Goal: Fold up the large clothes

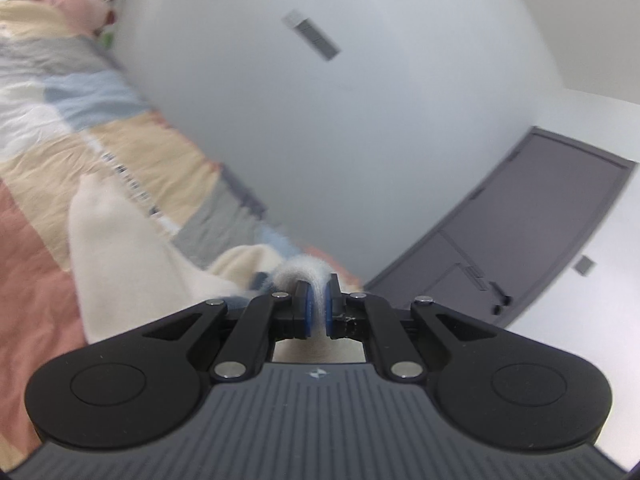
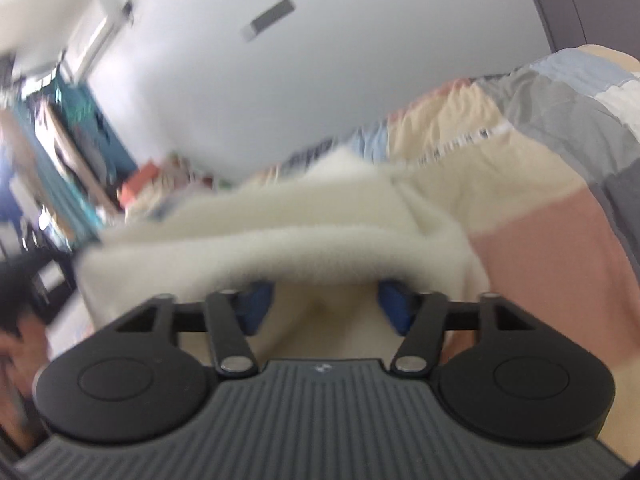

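A cream fleece garment lies on a bed with a patchwork bedspread. My left gripper is shut on a bunched edge of the garment, which bulges out above the blue pads. In the right wrist view the garment drapes in a thick fold over my right gripper. Its jaws stand wide apart, with the blue pads showing under the fabric and the fingertips hidden by it.
The patchwork bedspread covers the bed. A white wall and a grey door stand behind it. A cluttered shelf area and a person's dark hair show at the left of the right wrist view.
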`<action>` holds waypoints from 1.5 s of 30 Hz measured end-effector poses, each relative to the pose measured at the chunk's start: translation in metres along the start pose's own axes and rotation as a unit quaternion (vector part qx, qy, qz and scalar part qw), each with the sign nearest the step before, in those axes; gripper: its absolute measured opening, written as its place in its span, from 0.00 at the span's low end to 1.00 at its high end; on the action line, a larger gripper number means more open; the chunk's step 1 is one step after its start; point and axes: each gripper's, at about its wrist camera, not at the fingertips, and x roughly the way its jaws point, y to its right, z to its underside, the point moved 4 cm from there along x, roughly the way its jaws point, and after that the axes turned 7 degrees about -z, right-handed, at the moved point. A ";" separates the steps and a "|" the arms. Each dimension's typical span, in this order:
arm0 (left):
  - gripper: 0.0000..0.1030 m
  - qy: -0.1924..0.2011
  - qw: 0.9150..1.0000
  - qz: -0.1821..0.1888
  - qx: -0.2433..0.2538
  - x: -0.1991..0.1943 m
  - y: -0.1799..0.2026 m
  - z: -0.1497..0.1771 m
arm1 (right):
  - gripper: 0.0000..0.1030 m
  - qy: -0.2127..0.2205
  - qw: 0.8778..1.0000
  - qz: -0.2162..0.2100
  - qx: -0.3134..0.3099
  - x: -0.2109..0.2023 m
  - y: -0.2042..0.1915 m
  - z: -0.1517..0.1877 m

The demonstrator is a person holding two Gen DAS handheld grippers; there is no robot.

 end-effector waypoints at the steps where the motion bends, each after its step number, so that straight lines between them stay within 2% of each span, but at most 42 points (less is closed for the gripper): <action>1: 0.07 -0.004 1.000 -0.010 0.003 0.012 -0.005 -0.003 | 0.44 0.001 1.000 0.000 0.007 0.011 0.004 -0.007; 6: 0.07 -0.020 0.997 -0.056 0.052 0.069 -0.020 -0.010 | 0.30 -0.017 1.000 0.011 0.019 0.071 0.031 -0.028; 11: 0.07 -0.057 0.993 -0.084 0.062 0.126 -0.054 0.013 | 0.28 -0.027 0.999 0.014 0.031 0.106 0.057 -0.022; 13: 0.07 -0.069 0.991 -0.090 0.064 0.142 -0.064 0.024 | 0.27 -0.024 0.998 0.007 0.057 0.114 0.070 -0.020; 15: 0.07 -0.071 0.993 -0.090 0.041 0.155 -0.074 0.029 | 0.27 -0.023 0.997 0.000 0.074 0.122 0.079 -0.021; 17: 0.07 -0.061 0.995 -0.082 -0.005 0.163 -0.080 0.030 | 0.26 -0.025 0.998 0.001 0.063 0.126 0.081 -0.021; 18: 0.07 -0.059 0.995 -0.081 -0.020 0.162 -0.079 0.032 | 0.26 -0.025 0.998 0.003 0.055 0.126 0.080 -0.020; 21: 0.07 -0.059 0.994 -0.092 0.005 0.155 -0.072 0.031 | 0.26 -0.017 0.998 0.004 0.056 0.124 0.078 -0.022; 24: 0.08 -0.059 0.995 -0.085 -0.005 0.139 -0.069 0.023 | 0.29 -0.008 0.999 0.012 0.045 0.117 0.068 -0.025; 26: 0.20 -0.059 0.994 -0.088 0.015 0.121 -0.061 0.020 | 0.30 -0.010 0.999 0.022 0.025 0.112 0.059 -0.027; 28: 0.48 -0.061 0.993 -0.096 0.026 0.102 -0.058 0.020 | 0.32 -0.009 0.999 0.031 0.008 0.104 0.051 -0.029; 29: 0.52 -0.060 0.993 -0.100 0.022 0.090 -0.058 0.019 | 0.34 -0.006 0.999 0.033 0.004 0.100 0.048 -0.029; 31: 0.59 -0.066 0.994 -0.091 0.012 0.065 -0.060 0.021 | 0.52 0.000 0.999 0.037 -0.002 0.087 0.040 -0.027; 34: 0.64 -0.070 0.992 -0.100 0.016 0.029 -0.058 0.025 | 0.66 0.000 0.998 0.055 -0.002 0.068 0.031 -0.017; 36: 0.64 -0.071 0.992 -0.105 0.014 0.010 -0.053 0.027 | 0.68 -0.003 0.998 0.061 0.000 0.054 0.026 -0.008; 40: 0.66 -0.093 0.992 -0.081 0.012 -0.013 -0.037 0.043 | 0.68 0.001 0.998 0.069 0.008 0.024 0.014 0.004; 45: 0.66 -0.125 0.990 -0.066 0.009 -0.007 -0.026 0.070 | 0.70 -0.006 0.998 0.027 0.061 0.000 0.001 0.029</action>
